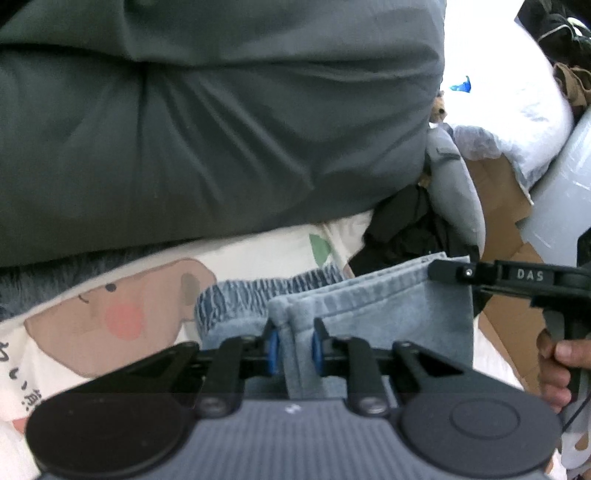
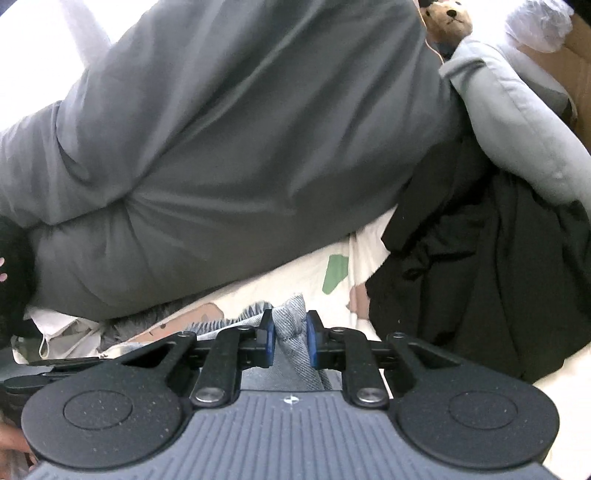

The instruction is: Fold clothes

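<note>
Light blue denim trousers point(image 1: 388, 314) with an elastic waistband point(image 1: 258, 291) are held up over the bed, folded double. My left gripper point(image 1: 294, 339) is shut on a thick folded edge of the denim, its blue pads pressing from both sides. In the left wrist view my right gripper point(image 1: 437, 269) pinches the cloth's upper right corner, with a person's hand point(image 1: 554, 369) on its handle. In the right wrist view my right gripper point(image 2: 290, 336) is shut on a bunched ridge of the same denim point(image 2: 295, 306).
A bulky dark grey duvet point(image 1: 221, 129) fills the far side of the bed. Below it lies a cream sheet with a cartoon print point(image 1: 122, 314). Black clothes point(image 2: 480, 277), a pale grey pillow point(image 2: 517, 110), a teddy bear point(image 2: 447, 18) and cardboard point(image 1: 506, 221) lie to the right.
</note>
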`<state>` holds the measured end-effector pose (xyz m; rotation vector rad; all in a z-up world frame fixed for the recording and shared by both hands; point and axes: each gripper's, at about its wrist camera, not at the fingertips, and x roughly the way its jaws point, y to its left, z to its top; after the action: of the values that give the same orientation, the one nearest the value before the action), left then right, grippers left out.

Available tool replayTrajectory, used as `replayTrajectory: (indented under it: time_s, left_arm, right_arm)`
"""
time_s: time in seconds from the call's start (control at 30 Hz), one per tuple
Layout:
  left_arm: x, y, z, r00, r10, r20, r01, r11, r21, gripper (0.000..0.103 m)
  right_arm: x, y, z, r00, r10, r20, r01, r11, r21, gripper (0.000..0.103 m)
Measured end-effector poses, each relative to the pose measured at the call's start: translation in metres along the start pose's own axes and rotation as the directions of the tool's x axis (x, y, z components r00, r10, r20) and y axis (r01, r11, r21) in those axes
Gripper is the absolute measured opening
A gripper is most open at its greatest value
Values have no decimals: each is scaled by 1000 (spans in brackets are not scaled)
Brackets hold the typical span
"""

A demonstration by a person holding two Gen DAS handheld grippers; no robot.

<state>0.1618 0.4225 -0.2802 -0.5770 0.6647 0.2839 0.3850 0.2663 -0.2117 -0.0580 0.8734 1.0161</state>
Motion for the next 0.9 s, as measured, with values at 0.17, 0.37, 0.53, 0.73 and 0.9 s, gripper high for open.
replayTrajectory:
  time_s: [0.17, 0.37, 0.53, 0.73, 0.9]
  left_arm:
    - [-4, -1, 14, 1000, 20, 2, -20, 1000, 4, 19]
    - [7, 11, 23, 998, 48, -36, -48, 999, -6, 19]
    - [40, 32, 23, 991, 46, -126, -49, 999, -15, 20]
    - [41, 29, 29, 990, 29, -138, -31, 999, -10, 20]
    - [45, 26, 32, 992, 14, -124, -18, 999, -33, 19]
  right_arm:
    - [6, 6, 12, 1000, -20, -13, 20, 1000, 4, 17]
    - [20, 18, 22, 998, -33, -50, 31, 999, -43, 17]
    - [51, 21, 21, 985, -73, -156, 52, 989, -139, 16]
    - [63, 25, 26, 974, -137, -182, 100, 975, -198, 16]
    - [60, 29, 31, 964, -191, -185, 148, 963, -228, 15]
